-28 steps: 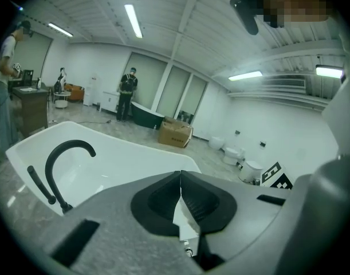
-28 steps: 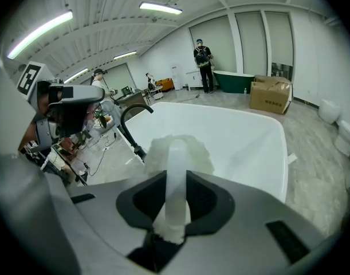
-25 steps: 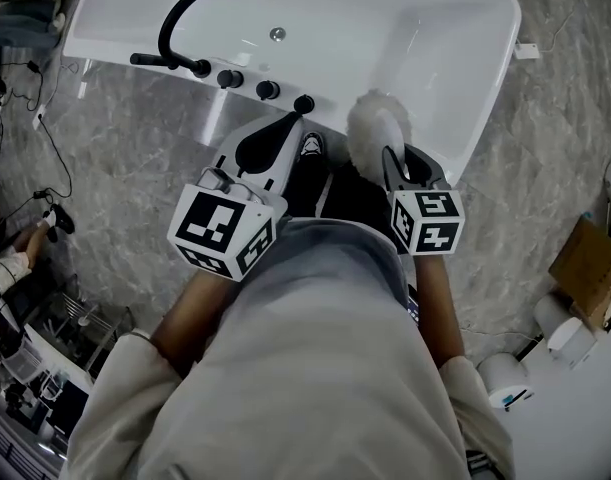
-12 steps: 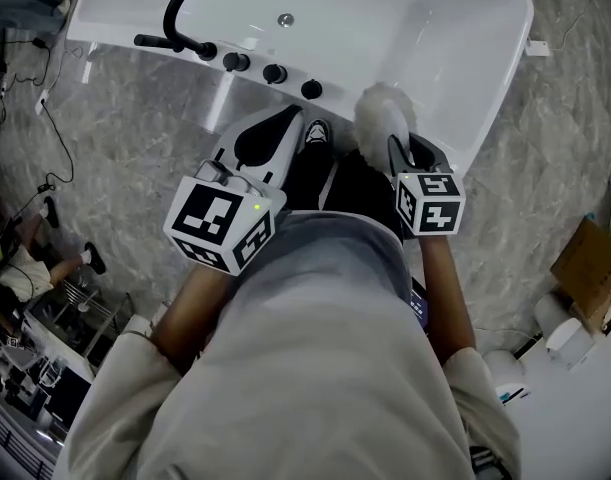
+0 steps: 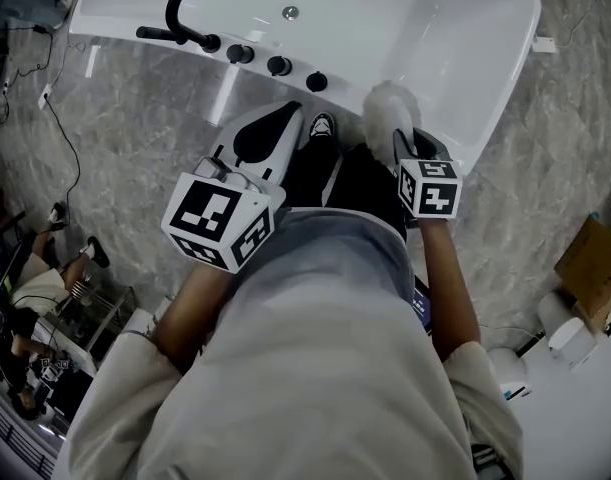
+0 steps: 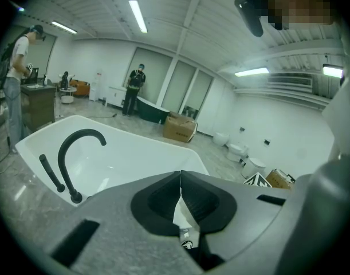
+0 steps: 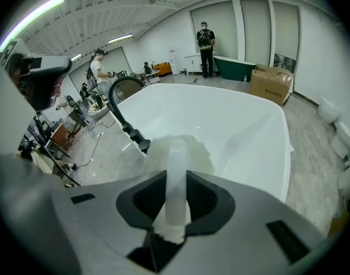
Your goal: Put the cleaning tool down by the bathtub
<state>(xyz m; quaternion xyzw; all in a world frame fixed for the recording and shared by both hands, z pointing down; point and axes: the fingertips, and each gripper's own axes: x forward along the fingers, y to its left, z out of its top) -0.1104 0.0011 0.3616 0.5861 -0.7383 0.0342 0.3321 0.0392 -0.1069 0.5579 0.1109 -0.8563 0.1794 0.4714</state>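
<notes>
Floor (image 5: 135, 138): grey marble pattern. White bathtub (image 5: 455, 28) stands on it, empty. Left gripper (image 6: 180, 177) is beside the tub's near wall, jaws closed tip to tip with nothing between them. Right gripper (image 7: 176, 182) is at the tub's near rim, jaws clamped on the white handle of the cleaning tool (image 5: 387, 116). The tool's fluffy white head sits against the rim; can't tell if it touches. Black faucet (image 5: 180, 8) and three black knobs (image 5: 278, 65) are on the rim, left of the tool.
</notes>
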